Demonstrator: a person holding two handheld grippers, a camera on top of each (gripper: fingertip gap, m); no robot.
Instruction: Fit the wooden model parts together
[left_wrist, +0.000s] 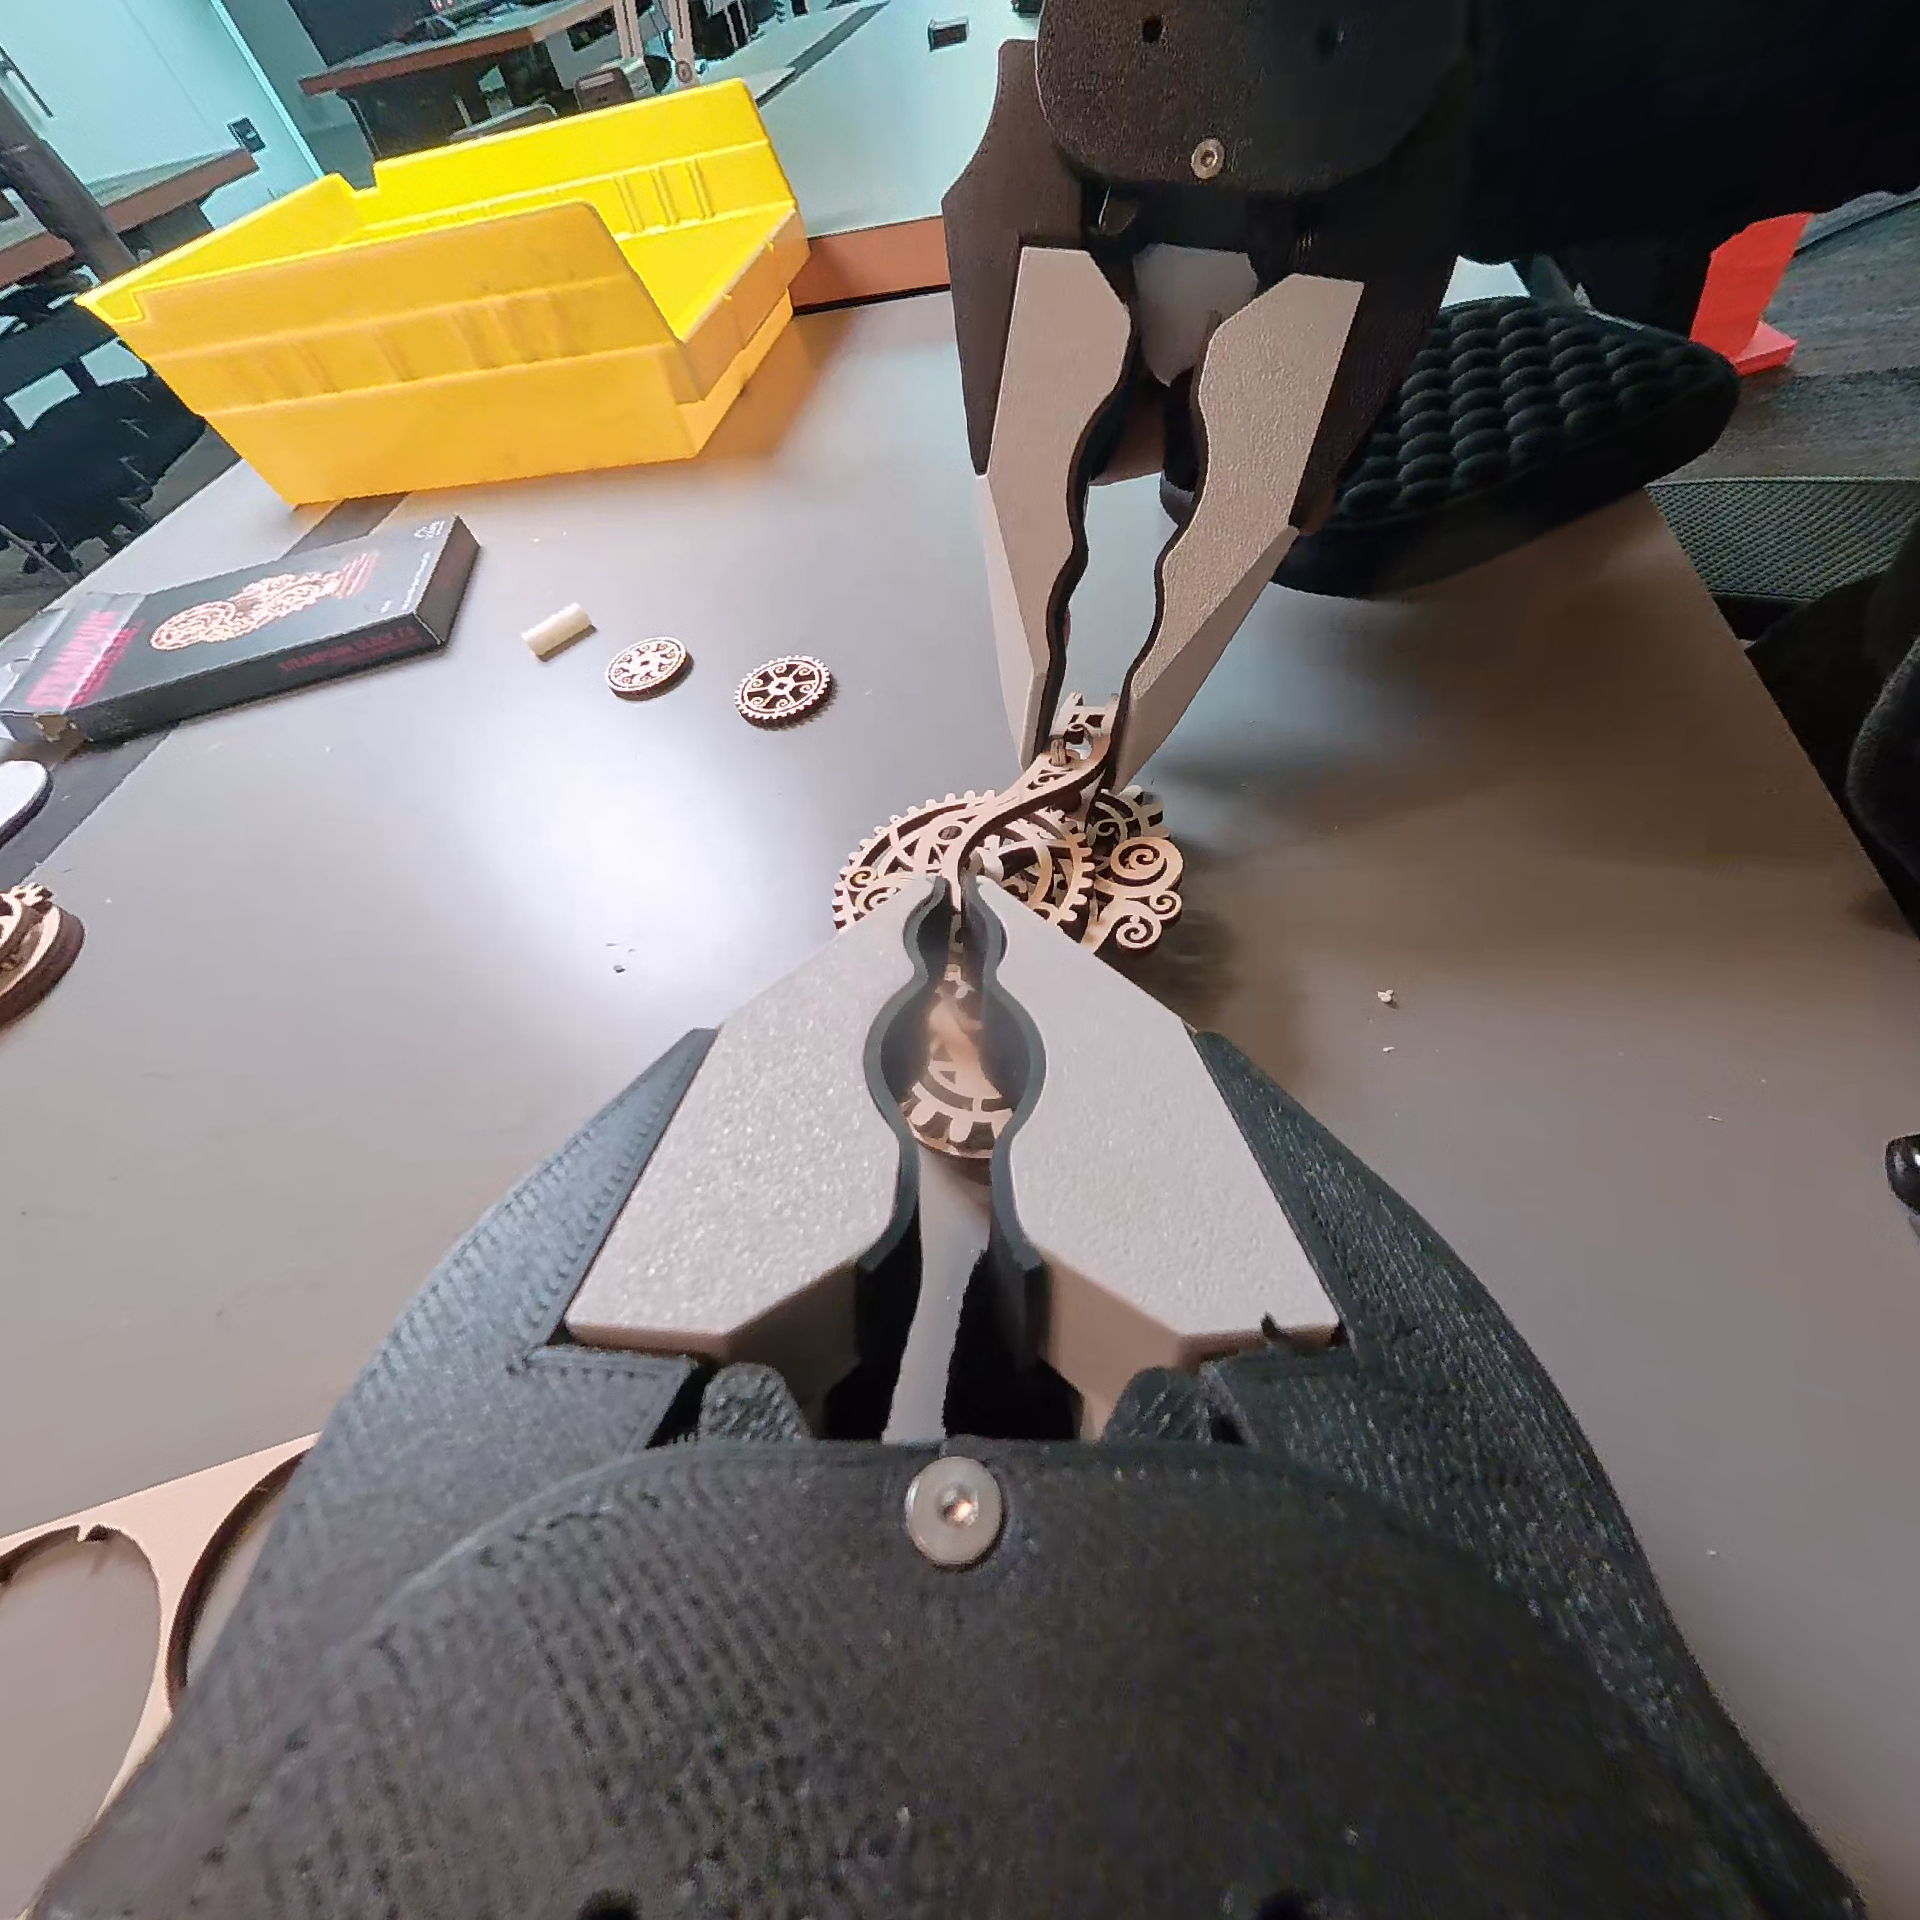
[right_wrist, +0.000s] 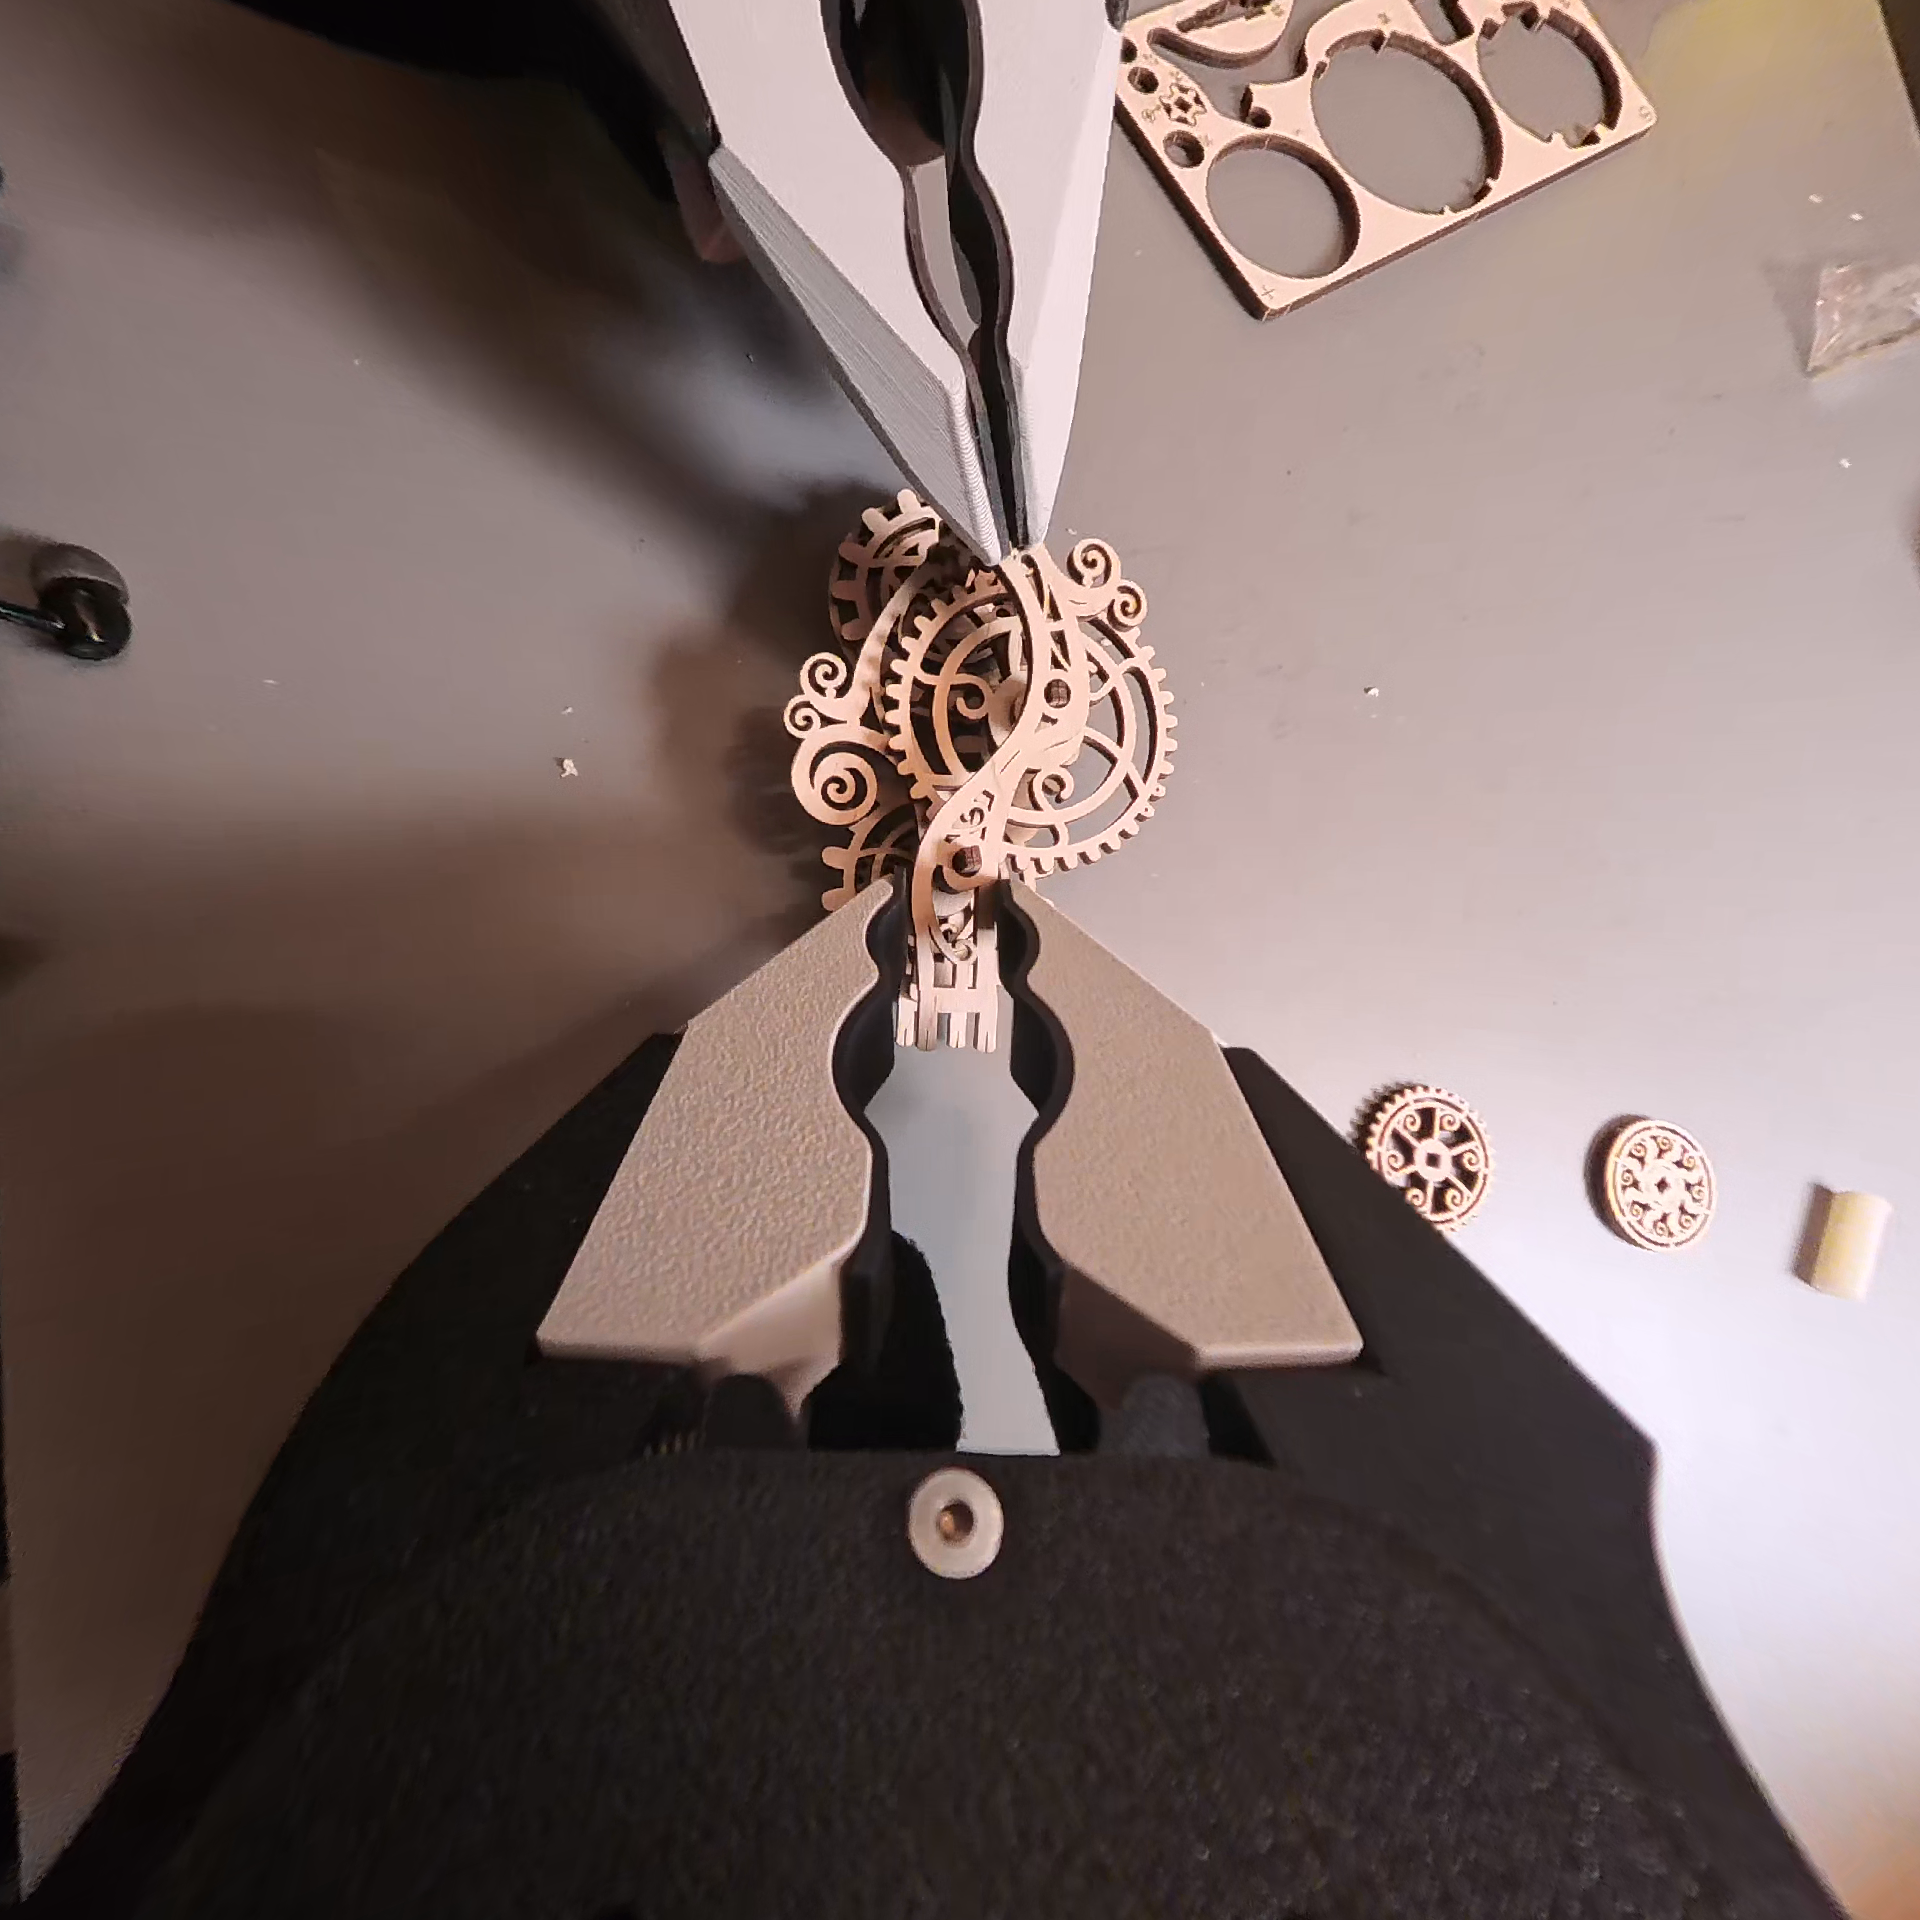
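Two hand-held grippers meet over a laser-cut wooden gear assembly (right_wrist: 987, 717) lying flat on the grey tabletop, roughly mid-surface and well clear of its edges. The right gripper (right_wrist: 948, 940) has its fingers (right_wrist: 790, 1039) pinching the notched foot of the assembly, both pads pressed against its sides. The left gripper (left_wrist: 961, 896) comes in from the opposite end, its fingers (left_wrist: 1070, 997) pressed together on the tip of the thin S-shaped wooden strip (left_wrist: 1023, 821) that arches over the gears.

Spare parts wait nearby: a toothed wooden gear (right_wrist: 1425, 1151), a round wooden disc (right_wrist: 1659, 1184) and a short pale peg (right_wrist: 1841, 1242) in a row near the right gripper, with the punched-out parts sheet (right_wrist: 1382, 135) beyond the left gripper. A yellow bin (left_wrist: 457, 312) and the kit's dark box (left_wrist: 239, 634) sit towards the far edge.

The risk now appears to lie in the strip itself. It is slender and pierced with scrollwork, and any twist or uneven push between the two opposed grips could snap it or lever it off its pin. With the model clamped only at one narrow end, a hard downward press could also pivot the whole assembly on the tabletop and knock stacked gears out of mesh.
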